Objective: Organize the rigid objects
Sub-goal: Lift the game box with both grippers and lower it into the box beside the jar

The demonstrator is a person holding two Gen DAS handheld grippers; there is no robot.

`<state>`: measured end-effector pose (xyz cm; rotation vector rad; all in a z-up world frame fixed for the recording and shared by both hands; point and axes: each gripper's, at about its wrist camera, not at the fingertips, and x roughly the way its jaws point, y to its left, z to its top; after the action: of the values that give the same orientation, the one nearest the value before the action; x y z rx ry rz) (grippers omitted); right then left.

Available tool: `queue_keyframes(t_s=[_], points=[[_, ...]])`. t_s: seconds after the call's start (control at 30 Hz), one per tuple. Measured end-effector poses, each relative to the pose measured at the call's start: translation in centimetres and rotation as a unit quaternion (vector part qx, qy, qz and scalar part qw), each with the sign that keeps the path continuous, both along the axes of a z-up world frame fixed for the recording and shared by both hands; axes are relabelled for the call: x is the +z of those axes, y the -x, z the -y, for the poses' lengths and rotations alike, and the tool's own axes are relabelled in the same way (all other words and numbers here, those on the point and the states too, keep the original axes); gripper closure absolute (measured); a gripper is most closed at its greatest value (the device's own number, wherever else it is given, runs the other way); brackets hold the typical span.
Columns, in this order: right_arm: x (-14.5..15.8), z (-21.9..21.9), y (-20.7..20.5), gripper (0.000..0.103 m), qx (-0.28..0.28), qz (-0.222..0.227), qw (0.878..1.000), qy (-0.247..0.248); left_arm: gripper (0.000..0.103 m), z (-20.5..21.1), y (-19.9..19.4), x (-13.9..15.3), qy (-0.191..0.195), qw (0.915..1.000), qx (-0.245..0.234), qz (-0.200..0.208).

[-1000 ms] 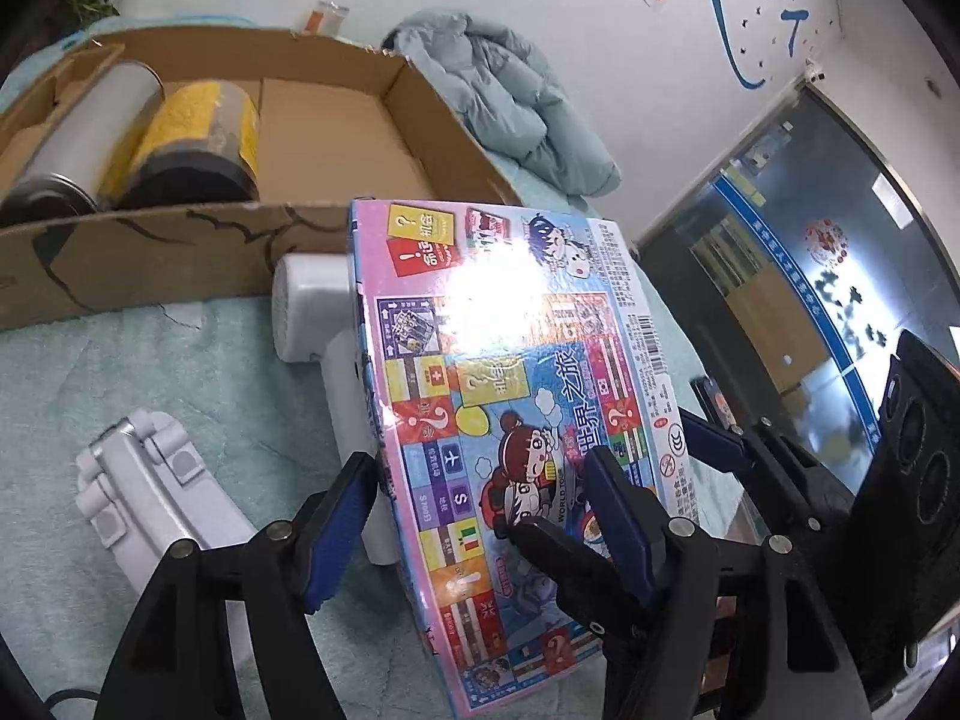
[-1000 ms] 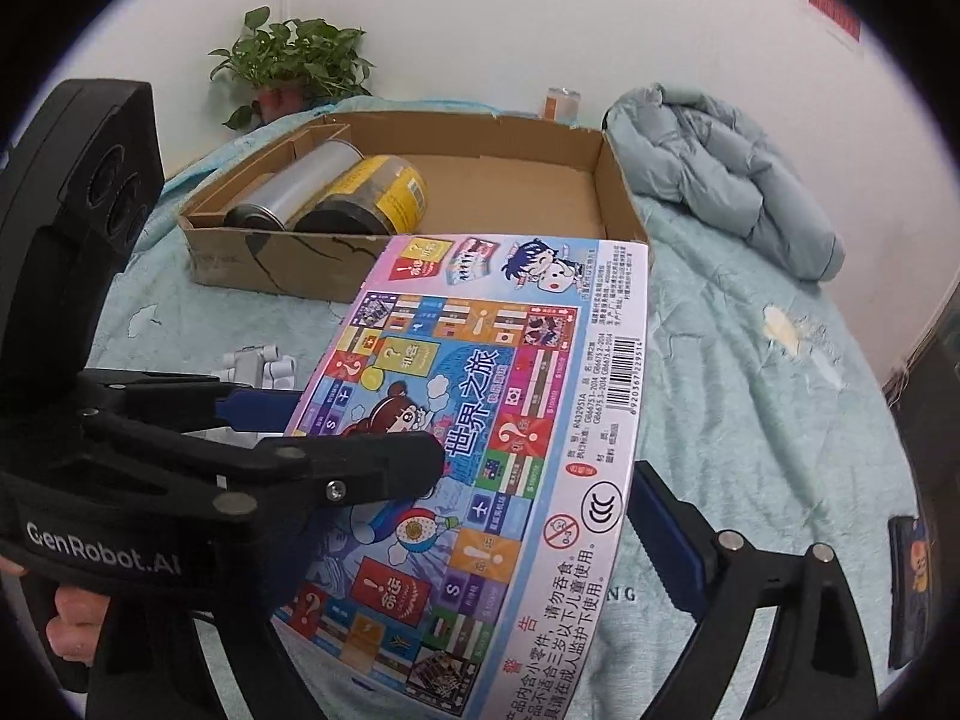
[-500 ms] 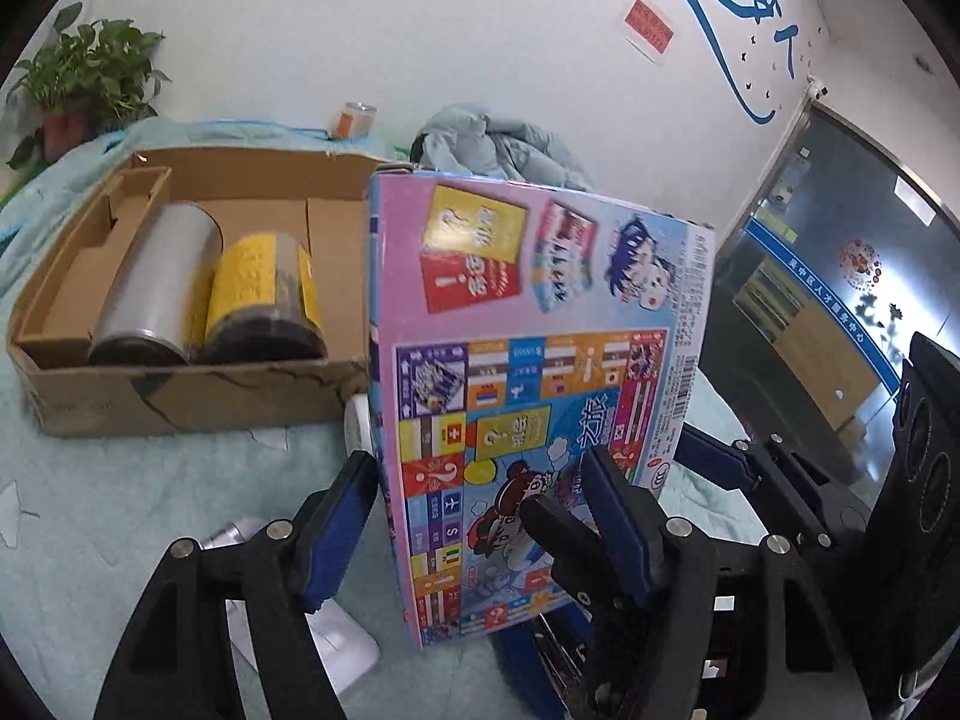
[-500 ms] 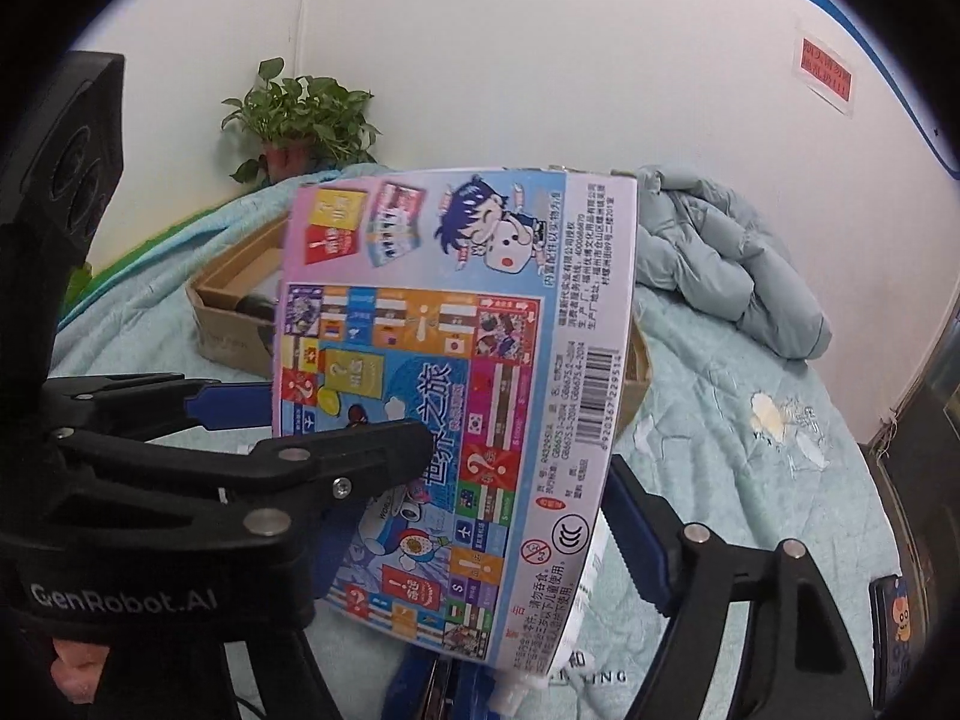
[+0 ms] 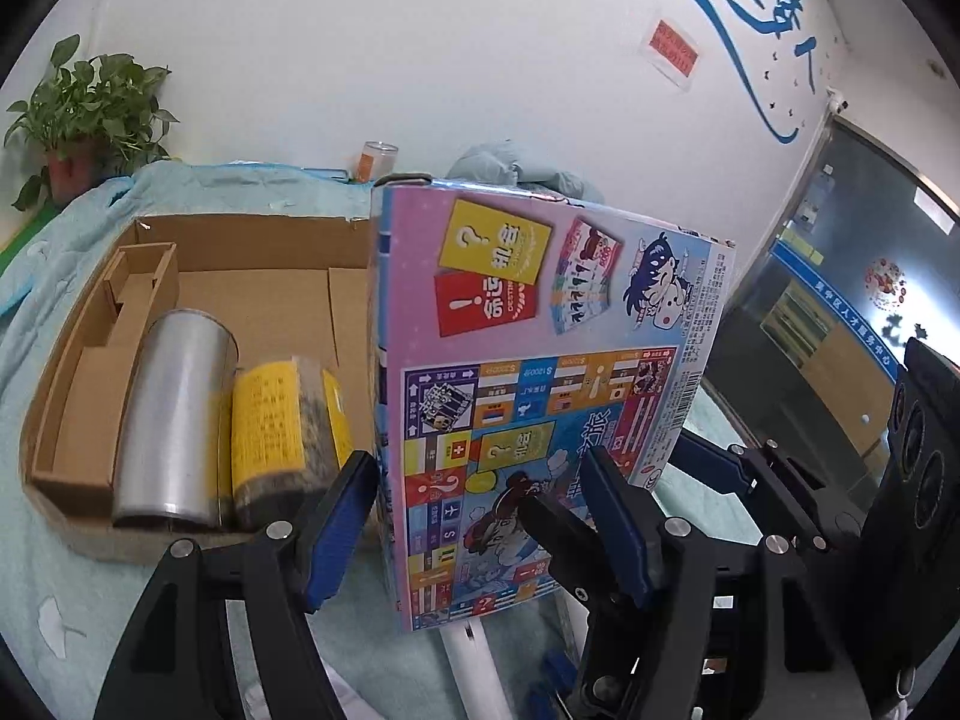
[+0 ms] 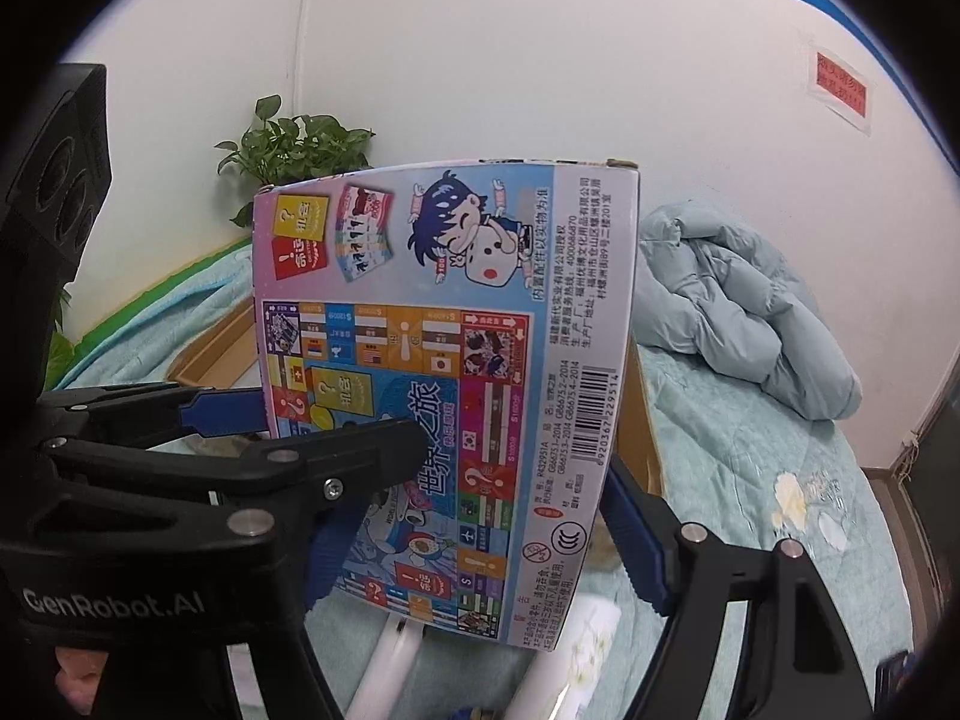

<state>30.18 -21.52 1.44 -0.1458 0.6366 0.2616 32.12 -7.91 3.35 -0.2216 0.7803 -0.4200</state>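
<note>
Two grippers are working one item here: the left gripper (image 5: 480,516) and the right gripper (image 6: 474,516) are both clamping the colourful board game box (image 5: 540,372) by its lower part, each with one blue pad on either flat side. The box is standing nearly upright in the air, printed face toward the cameras, its top edge tilting slightly away. In the left wrist view it is hanging just in front of the right end of the open cardboard box (image 5: 252,252), which is sitting on the pale green bedspread (image 5: 36,588). Inside that carton, at its left end, a silver cylinder (image 5: 174,414) and a yellow-labelled jar (image 5: 282,420) are lying side by side, touching. Below the game box, white plastic objects (image 6: 390,648) are resting on the bedspread. Farther back, a light blue quilted jacket (image 6: 744,312) is lying bunched up, and a potted plant (image 5: 84,114) is standing by the white wall.
</note>
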Motion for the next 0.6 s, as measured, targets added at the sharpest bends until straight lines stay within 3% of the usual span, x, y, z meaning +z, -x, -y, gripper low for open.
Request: queue_keyframes(t_s=[0.2, 0.6], points=[[-0.3, 0.6, -5.5, 0.028, 0.009, -0.041, 0.999, -0.006, 0.036, 1.1, -5.6, -0.4, -0.003, 0.9993, -0.003, -0.037], [-2.7, 1.5, -11.0, 0.028, 0.024, -0.107, 0.993, -0.036, 0.036, 1.4, -12.0, -3.2, 0.018, 0.9935, 0.014, -0.112]])
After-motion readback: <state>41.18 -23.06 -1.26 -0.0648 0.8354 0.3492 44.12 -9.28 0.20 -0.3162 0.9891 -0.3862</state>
